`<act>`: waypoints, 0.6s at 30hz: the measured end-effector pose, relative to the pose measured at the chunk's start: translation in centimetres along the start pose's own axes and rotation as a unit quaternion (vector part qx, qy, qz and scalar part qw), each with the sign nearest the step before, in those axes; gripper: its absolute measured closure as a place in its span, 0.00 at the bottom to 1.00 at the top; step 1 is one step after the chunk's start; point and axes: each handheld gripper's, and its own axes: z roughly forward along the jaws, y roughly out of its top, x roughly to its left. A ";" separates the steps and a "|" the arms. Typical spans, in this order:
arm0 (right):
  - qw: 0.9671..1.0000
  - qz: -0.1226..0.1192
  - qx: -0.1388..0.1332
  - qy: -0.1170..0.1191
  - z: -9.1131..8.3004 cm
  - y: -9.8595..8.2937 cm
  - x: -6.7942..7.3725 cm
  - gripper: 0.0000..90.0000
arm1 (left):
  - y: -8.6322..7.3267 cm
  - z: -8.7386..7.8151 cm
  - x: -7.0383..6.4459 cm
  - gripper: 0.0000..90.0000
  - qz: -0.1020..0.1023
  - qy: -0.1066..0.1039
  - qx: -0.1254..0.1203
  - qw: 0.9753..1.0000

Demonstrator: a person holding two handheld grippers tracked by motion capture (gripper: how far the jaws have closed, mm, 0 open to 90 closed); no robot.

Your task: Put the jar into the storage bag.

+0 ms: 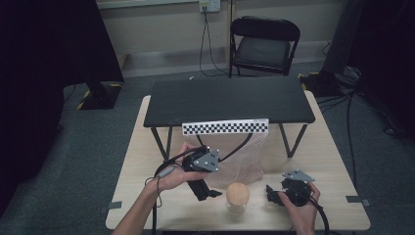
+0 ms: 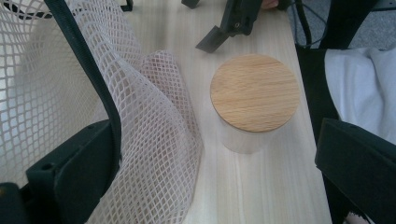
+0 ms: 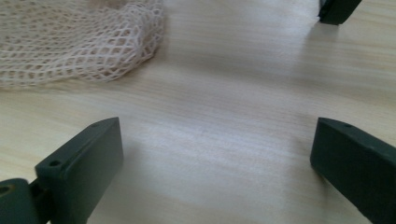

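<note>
On the near part of the pale wooden table (image 1: 328, 161), a jar with a round wooden lid (image 1: 237, 194) stands upright between the two hand-held tools, close to the front edge. Just behind and to the left of it a pinkish-white mesh bag (image 1: 242, 156) hangs down from a checkered strip (image 1: 225, 127) fixed to the edge of a small black table (image 1: 227, 100), and its lower folds spread onto the wood. The left gripper (image 1: 209, 192), held in the person's left hand (image 1: 173, 177), points down and toward the jar; its jaws are spread wide, and the left gripper view shows the wooden lid (image 2: 254, 92) lying between them but farther ahead, untouched, while the mesh (image 2: 154, 140) and its black drawstring (image 2: 88, 70) drape against the left jaw. Whether that jaw presses the net or merely sits beside it cannot be told. The right gripper (image 1: 274, 195) rests low over the table to the right of the jar, held in the person's right hand (image 1: 303, 208), its jaws also wide apart with bare wood (image 3: 219, 135) between them and a bunched corner of the mesh (image 3: 79, 44) farther off. Behind the tables a black folding chair (image 1: 264, 46) stands on the grey floor.
</note>
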 end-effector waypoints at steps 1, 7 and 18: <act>1.000 0.000 0.001 0.006 0.0 0.0 0.0 0.03 | 0.0 -0.1 0.0 0.00 0.000 -0.001 -0.002 1.000; 1.000 0.001 -0.013 0.018 -1.1 0.1 0.5 0.02 | 0.1 -0.3 -0.2 0.00 0.000 -0.004 -0.006 1.000; 0.998 -0.004 -0.040 0.048 -3.3 0.8 1.6 0.03 | 0.0 -0.2 -0.2 0.00 0.000 0.001 -0.002 1.000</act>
